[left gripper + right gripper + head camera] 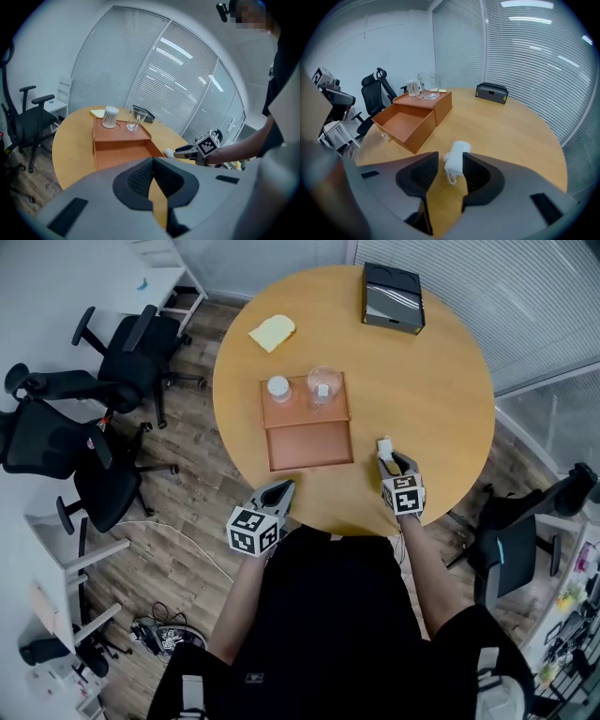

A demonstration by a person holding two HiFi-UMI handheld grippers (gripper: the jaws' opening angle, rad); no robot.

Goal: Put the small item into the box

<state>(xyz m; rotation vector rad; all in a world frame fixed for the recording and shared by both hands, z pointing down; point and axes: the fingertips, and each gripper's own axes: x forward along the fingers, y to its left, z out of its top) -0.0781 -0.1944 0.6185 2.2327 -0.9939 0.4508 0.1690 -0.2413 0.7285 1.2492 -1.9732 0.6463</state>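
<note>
On the table (441, 399) the box (309, 446) lies open. Left gripper (281, 491): pressed together, empty. Right gripper (390, 461): spread astride the white roll (457, 159), which rests on the wood near the box; pinch its middle squarely and gently before lifting

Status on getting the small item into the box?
Done: the box has its drawer open and empty. In hand: the right gripper straddles the small white item on the table, jaws open, not gripping yet. Remaining: grip, lift, drop it in the drawer.
</note>
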